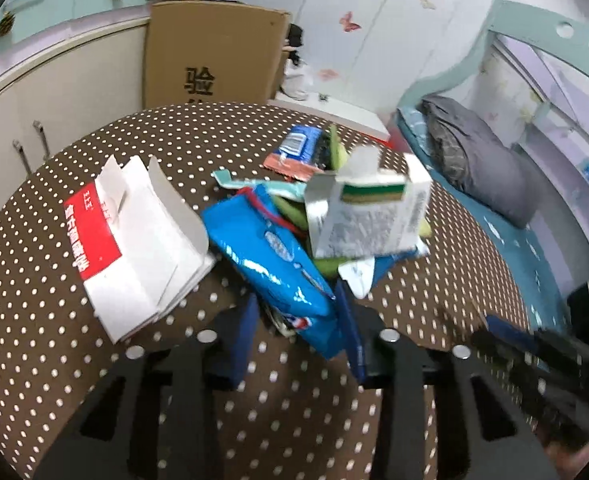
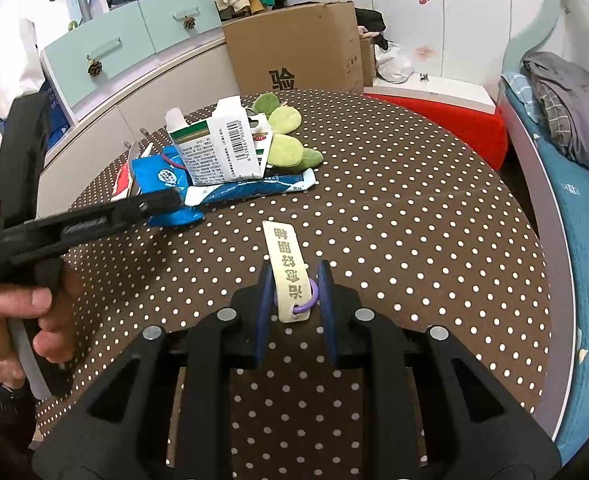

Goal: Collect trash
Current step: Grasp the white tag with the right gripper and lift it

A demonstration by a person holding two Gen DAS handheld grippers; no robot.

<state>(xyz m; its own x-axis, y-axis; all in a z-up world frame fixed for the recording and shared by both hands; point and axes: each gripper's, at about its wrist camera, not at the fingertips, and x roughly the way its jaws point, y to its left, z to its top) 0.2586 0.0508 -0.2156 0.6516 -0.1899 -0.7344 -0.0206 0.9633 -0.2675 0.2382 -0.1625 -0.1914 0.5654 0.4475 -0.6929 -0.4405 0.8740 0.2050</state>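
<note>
Trash pile (image 1: 294,232) lies mid-desk (image 1: 54,360), dead ahead of the left claw (image 1: 294,320), whose pads pinch the blue wrapper (image 1: 270,256); the right claw (image 2: 294,300), nearer the front edge, grips a tag (image 2: 286,264).

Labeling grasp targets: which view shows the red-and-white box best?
Left wrist. The red-and-white box lies in full view on the tablecloth, left of the blue wrapper. In the right wrist view only a red-and-white sliver shows behind the wrapper and the left claw.
</note>
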